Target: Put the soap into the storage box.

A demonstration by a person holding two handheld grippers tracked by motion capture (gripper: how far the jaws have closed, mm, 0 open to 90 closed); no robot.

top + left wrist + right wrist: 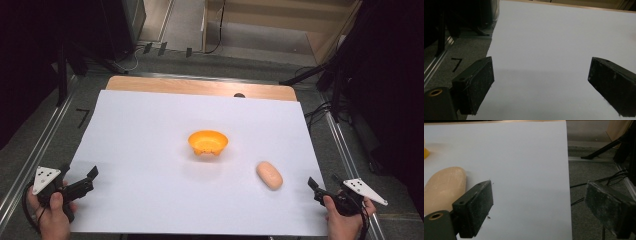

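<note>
In the high view we see a white sheet (150, 150) spread over the wooden table (200, 86), a matte, even ground that sets off whatever lies on it. Near the middle of the frame stands an orange bowl (208, 142), round, smooth and plastic-looking, mouth up. To its lower right, apart from it, lies a pale tan bread roll (269, 175), an elongated oval with a dull, soft-looking skin. At the lower left corner we hold the left gripper (88, 181) at the sheet's edge, its jaws apart and empty; at the lower right the right gripper (320, 189) sits at the opposite edge, near the roll, also spread and empty. We judge both are parked at the margins to leave the work area clear, with the right one placed to take the roll. In the left gripper view, two black blocky jaws with scuffed, speckled pads rise from the bottom corners, wide apart, with bare white sheet between them and grey floor at the left. In the right gripper view the jaws stand equally wide; the roll (444, 187) lies at the left edge of the frame, just beyond the left jaw, not between them, and the sheet's edge runs down the middle with dark floor and cables to the right.
</note>
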